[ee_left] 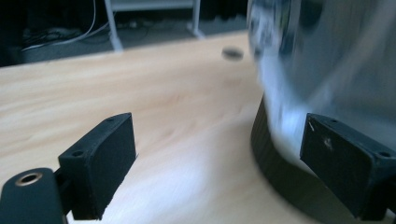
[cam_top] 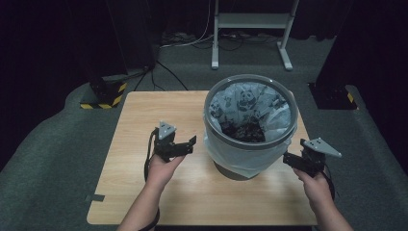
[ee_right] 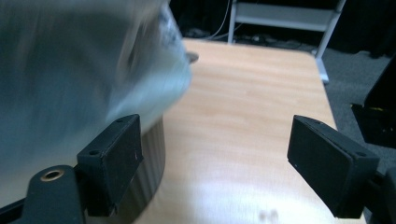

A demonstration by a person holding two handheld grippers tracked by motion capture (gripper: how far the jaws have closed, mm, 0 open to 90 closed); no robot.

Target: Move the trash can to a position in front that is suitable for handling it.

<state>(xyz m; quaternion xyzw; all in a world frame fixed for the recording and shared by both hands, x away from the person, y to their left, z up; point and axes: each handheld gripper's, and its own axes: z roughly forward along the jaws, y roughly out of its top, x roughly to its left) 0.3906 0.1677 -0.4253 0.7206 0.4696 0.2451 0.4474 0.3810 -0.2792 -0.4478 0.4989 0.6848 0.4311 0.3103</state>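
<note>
Near the front edge of the wooden table (cam_top: 144, 192), the left gripper (cam_top: 185, 144) and the right gripper (cam_top: 290, 160) flank the waste bin (cam_top: 250, 94), each with jaws spread apart and nothing between them. The bin stands right of centre, lined with a panda-print bag (cam_top: 245, 103) holding dark scraps. Beyond, a white stand (cam_top: 250, 21) rests on grey floor.

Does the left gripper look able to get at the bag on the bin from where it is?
Probably yes: the left gripper is open beside the bin, bare table around, bag hanging nearby.
</note>
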